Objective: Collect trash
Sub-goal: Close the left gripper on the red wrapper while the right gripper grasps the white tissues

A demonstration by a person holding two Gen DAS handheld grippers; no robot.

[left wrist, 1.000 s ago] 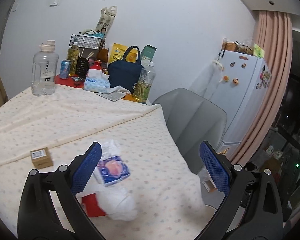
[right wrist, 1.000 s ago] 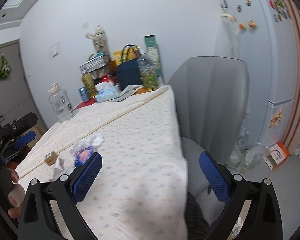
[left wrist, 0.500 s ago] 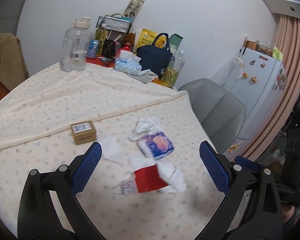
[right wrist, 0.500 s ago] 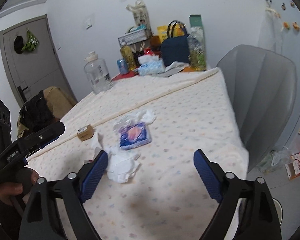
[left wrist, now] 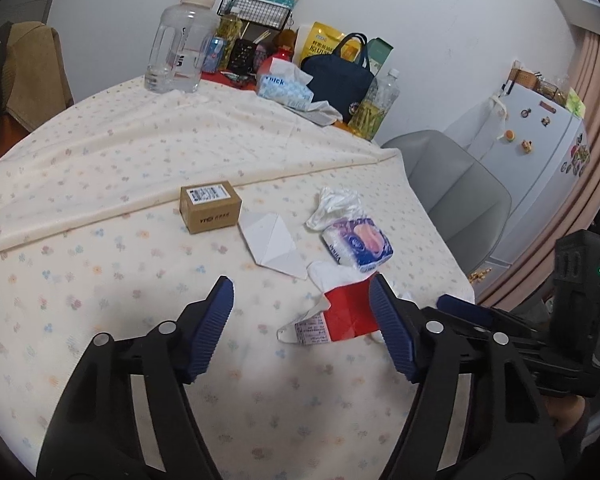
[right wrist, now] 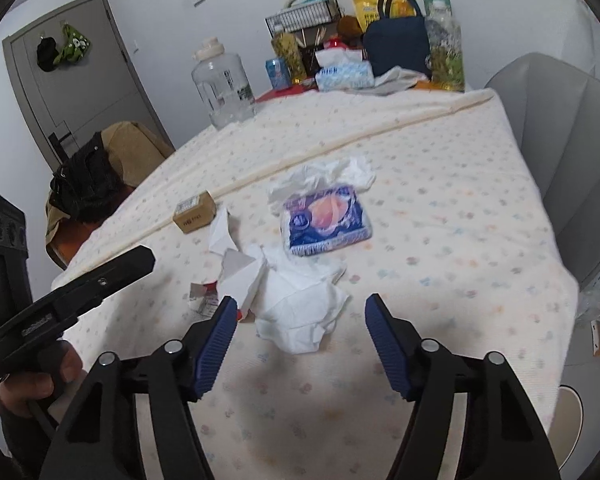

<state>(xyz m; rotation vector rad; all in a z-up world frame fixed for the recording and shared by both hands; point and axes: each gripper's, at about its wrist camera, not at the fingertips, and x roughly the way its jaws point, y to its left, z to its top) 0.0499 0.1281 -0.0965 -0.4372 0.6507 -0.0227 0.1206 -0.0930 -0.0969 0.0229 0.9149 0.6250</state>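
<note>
Trash: crumpled tissue (right wrist: 300,312) between the closing, empty right gripper (right wrist: 298,334); left gripper (left wrist: 302,330) closing beside red wrapper (left wrist: 340,316).

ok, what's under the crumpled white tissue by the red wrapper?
The crumpled white tissue lies over one end of the red wrapper, whose printed end sticks out on the floral tablecloth. Anything else beneath the tissue is covered.
</note>
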